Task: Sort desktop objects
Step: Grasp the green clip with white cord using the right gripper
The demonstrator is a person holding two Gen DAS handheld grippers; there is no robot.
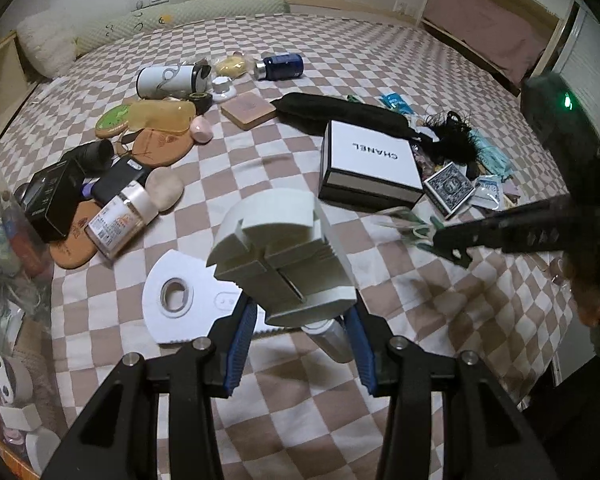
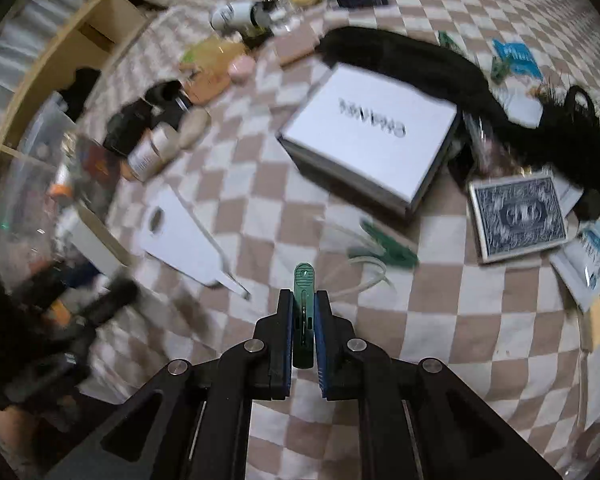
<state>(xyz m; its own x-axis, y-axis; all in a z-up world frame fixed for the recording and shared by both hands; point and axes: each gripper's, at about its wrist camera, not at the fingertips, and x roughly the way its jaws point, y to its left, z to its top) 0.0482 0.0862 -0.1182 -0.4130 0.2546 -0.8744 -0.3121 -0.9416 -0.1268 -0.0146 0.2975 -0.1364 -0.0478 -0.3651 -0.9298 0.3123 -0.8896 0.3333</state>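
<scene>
Left tongs (image 1: 296, 344): closed on a chunky white plastic block (image 1: 282, 252), held up off the bed; the blue pads grip its lower end, so the bulk of it stands clear in front of the camera. A small white cylinder shows just under the block, and I cannot tell whether it belongs to it.

Right tongs (image 2: 303, 320): nearly shut, pinching a green clip (image 2: 303, 308) by its sides, its rounded tip poking forward between the pads. The narrow grip suits so thin a thing.

Surface: a checked bedspread (image 1: 260, 168) on a bed, no tabletop in sight.

Loose things: a white box (image 1: 370, 164) near the middle, with a pack of cards (image 2: 518, 218) just beside it; a black cloth pouch (image 1: 340, 110) behind the box; a white bottle (image 1: 168, 80) and a blue jar (image 1: 280, 66) lying on their sides farther back; a flat white card (image 1: 180, 300) under the lifted block.

Groupings: round coasters, bottles and dark items lie bunched on the left, packets and another green clip (image 2: 388, 248) on the right, which reads as partial sorting by kind.

Bin: a clear plastic tub (image 2: 40, 168) of mixed items sits at the bed's left edge, likely a destination for carried things.

Stage: both tongs carry something in the air; where each goes is not settled. The right view is blurred.
</scene>
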